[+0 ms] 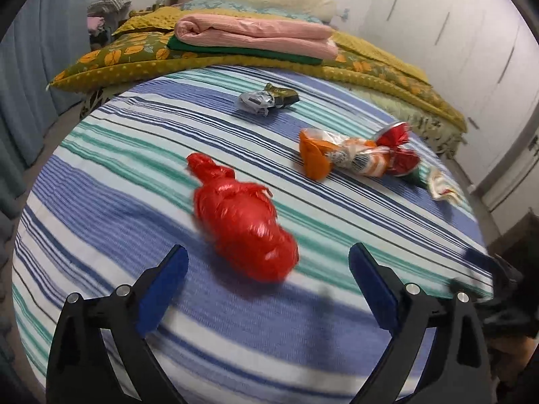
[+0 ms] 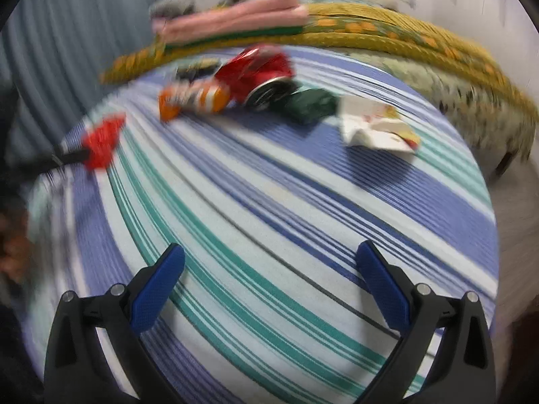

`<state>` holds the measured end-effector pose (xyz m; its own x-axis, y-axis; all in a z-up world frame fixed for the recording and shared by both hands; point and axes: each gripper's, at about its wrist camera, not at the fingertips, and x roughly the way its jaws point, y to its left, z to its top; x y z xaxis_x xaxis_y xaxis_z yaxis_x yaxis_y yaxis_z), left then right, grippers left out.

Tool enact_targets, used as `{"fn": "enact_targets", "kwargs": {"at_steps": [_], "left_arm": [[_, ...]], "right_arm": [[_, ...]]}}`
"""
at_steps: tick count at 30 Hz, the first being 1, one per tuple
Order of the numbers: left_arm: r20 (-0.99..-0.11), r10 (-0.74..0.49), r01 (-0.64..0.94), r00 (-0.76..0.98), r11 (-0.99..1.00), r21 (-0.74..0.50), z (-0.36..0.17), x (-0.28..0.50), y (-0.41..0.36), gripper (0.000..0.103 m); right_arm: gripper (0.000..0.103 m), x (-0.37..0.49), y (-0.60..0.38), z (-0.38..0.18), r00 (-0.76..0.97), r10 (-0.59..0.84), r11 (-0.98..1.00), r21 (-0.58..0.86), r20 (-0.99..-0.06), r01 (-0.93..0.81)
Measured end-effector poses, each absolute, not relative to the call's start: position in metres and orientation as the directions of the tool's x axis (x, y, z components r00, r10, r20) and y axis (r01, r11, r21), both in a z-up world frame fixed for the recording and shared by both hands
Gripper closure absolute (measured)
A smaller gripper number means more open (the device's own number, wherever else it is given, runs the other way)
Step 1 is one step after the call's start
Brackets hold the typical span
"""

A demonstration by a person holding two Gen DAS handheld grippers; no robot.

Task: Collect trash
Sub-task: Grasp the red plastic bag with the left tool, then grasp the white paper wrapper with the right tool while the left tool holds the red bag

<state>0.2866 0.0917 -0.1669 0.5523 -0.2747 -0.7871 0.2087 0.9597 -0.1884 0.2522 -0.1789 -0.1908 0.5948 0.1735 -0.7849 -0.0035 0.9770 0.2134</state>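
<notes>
While its jaws stand wide apart, the left gripper point(image 1: 267, 259) hovers over the striped bed point(image 1: 101, 208) with the red bag point(image 1: 244, 219) lying just ahead, its near end between the fingertips but untouched. Farther off lie an orange wrapper point(image 1: 340, 156), a red wrapper point(image 1: 399, 151) touching it, and a silver wrapper point(image 1: 266, 99) beyond. The right gripper point(image 2: 269, 256) is likewise spread wide and empty above bare sheet, well apart from the trash; a white wrapper point(image 2: 377, 128) and green packet point(image 2: 310, 102) lie far ahead, blurred.
</notes>
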Motion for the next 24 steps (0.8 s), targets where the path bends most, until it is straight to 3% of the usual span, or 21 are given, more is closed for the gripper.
{"fn": "enact_targets", "kwargs": {"at_steps": [5, 12, 13, 14, 16, 17, 19, 24], "left_arm": [[-0.805, -0.238, 0.189, 0.544, 0.969, -0.160, -0.173, 0.298, 0.090, 0.008], [-0.831, -0.177, 0.166, 0.527, 0.981, -0.104, -0.172, 0.321, 0.082, 0.008], [-0.828, -0.182, 0.167, 0.531, 0.980, -0.108, -0.171, 0.323, 0.083, 0.010], [-0.825, -0.188, 0.170, 0.532, 0.979, -0.114, -0.171, 0.324, 0.083, 0.019], [-0.829, -0.199, 0.186, 0.522, 0.976, -0.117, -0.171, 0.326, 0.083, 0.037], [-0.831, -0.208, 0.197, 0.516, 0.973, -0.122, -0.172, 0.326, 0.083, 0.050], [-0.825, -0.249, 0.242, 0.508, 0.960, -0.141, -0.172, 0.321, 0.084, 0.052], [-0.812, -0.350, 0.359, 0.466, 0.914, -0.188, -0.166, 0.295, 0.077, 0.053]], "right_arm": [[0.005, 0.276, -0.238, -0.170, 0.610, 0.092, 0.971, 0.206, -0.787, 0.119], [0.005, 0.355, -0.245, -0.182, 0.496, 0.156, 0.971, 0.225, -0.854, 0.084], [0.005, 0.359, -0.246, -0.184, 0.495, 0.150, 0.970, 0.224, -0.856, 0.093], [0.006, 0.363, -0.242, -0.188, 0.490, 0.155, 0.971, 0.223, -0.858, 0.083], [0.043, 0.364, -0.237, -0.188, 0.480, 0.140, 0.980, 0.190, -0.866, 0.055], [0.046, 0.361, -0.234, -0.188, 0.477, 0.152, 0.982, 0.187, -0.866, 0.026], [0.054, 0.348, -0.226, -0.184, 0.482, 0.181, 0.983, 0.174, -0.857, -0.060], [0.056, 0.307, -0.205, -0.171, 0.448, 0.260, 0.946, 0.132, -0.855, -0.296]]}}
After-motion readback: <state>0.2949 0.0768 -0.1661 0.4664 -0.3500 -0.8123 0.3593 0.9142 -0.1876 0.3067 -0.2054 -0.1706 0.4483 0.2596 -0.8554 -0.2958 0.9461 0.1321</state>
